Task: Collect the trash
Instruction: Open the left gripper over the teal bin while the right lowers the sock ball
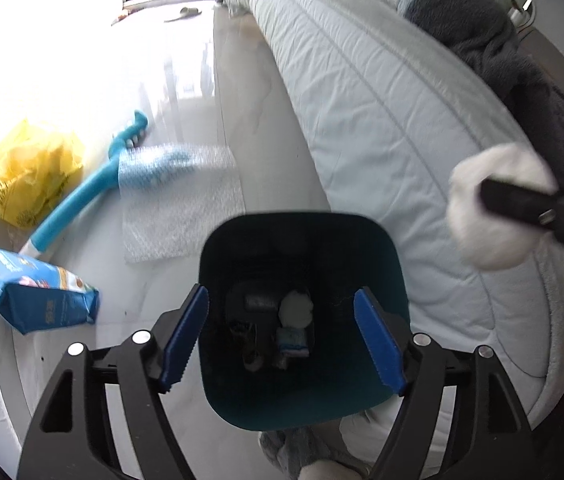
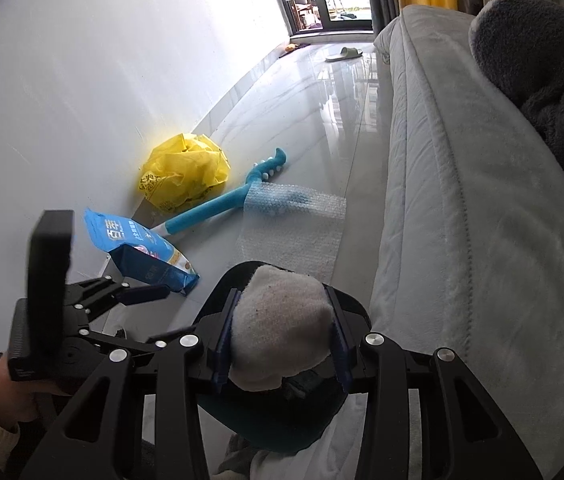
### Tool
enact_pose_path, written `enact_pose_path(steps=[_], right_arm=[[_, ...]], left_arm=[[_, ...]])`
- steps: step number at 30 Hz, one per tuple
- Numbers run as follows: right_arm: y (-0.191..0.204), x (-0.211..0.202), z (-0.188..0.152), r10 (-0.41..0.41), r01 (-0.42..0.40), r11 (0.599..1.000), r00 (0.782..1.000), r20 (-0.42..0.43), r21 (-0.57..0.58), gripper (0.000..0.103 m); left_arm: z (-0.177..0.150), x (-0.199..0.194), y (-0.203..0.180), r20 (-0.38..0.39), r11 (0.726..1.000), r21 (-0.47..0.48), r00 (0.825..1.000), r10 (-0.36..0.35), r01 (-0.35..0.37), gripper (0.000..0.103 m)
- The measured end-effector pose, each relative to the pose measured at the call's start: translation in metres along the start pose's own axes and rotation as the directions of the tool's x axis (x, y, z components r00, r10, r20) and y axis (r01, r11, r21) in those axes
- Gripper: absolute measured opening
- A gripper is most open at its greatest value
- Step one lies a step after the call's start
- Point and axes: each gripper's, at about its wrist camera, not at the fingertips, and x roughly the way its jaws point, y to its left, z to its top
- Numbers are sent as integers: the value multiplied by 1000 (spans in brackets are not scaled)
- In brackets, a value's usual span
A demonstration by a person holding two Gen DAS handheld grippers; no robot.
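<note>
A dark teal trash bin [image 1: 302, 400] stands on the floor beside the bed, with small bits of trash inside. My left gripper [image 1: 282, 340] is open, its blue pads [image 1: 184, 340] on either side of the bin's mouth. My right gripper [image 2: 282, 340] is shut on a white fluffy wad [image 2: 278, 328] and holds it just above the bin [image 2: 274, 420]. In the left wrist view the wad [image 1: 498, 208] shows at the right, over the bed's edge. On the floor lie a blue packet [image 2: 142, 252], a yellow plastic bag [image 2: 182, 176] and a bubble wrap sheet [image 2: 294, 220].
A blue foam stick [image 2: 218, 208] lies partly under the bubble wrap. The bed [image 2: 462, 200] with a grey quilt runs along the right, with a dark fleece blanket [image 2: 542, 60] on it. A white wall [image 2: 102, 80] is on the left. A slipper [image 2: 344, 54] lies far off.
</note>
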Motion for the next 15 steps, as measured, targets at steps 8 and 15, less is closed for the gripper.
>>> enact_pose_path(steps=[8, 15], right_arm=[[14, 45, -12, -30, 28, 999, 994, -105, -19, 41], [23, 72, -18, -48, 43, 999, 986, -159, -33, 41]], left_arm=[[7, -51, 6, 216, 998, 38, 976, 35, -44, 81], [9, -88, 9, 346, 997, 49, 937, 43, -63, 81]])
